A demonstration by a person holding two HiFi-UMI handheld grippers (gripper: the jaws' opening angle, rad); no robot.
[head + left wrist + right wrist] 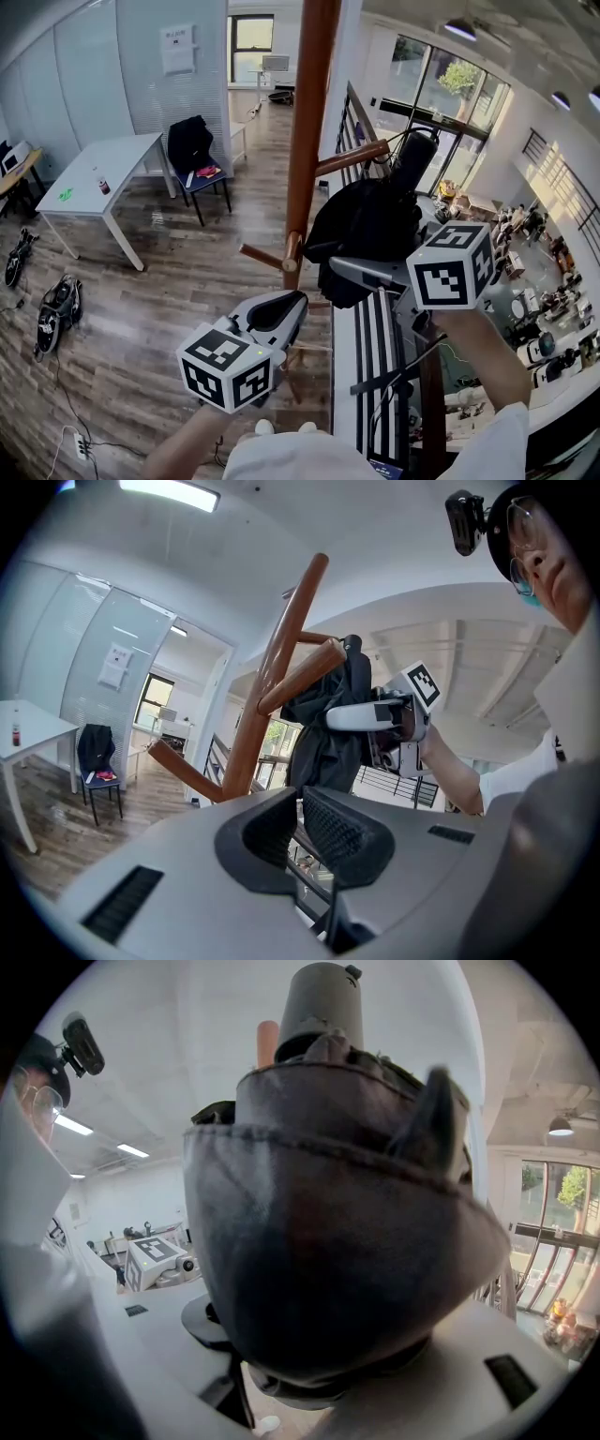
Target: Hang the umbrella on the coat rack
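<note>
The black folded umbrella [366,230] sits at 3 o'clock of the coat rack [305,122] pole, just under the upper peg [352,159], with its grey handle [412,159] sticking up past the peg's tip. Whether any loop is over the peg cannot be told. The right gripper [345,269] comes in from 4 o'clock and its jaws are clamped on the bunched fabric. In the right gripper view the cloth fills the middle and covers most of both jaws.

The left gripper [298,302] is at 6 o'clock of the pole, near the lower peg [267,256]. Its jaws meet at the tips with nothing between them.

The pole's top is cut off by the frame. A railing [375,356] crowds the 4 o'clock side. There is bare floor at 8 o'clock, and a white table [103,173] and a chair [197,155] stand well apart at 10 o'clock.
</note>
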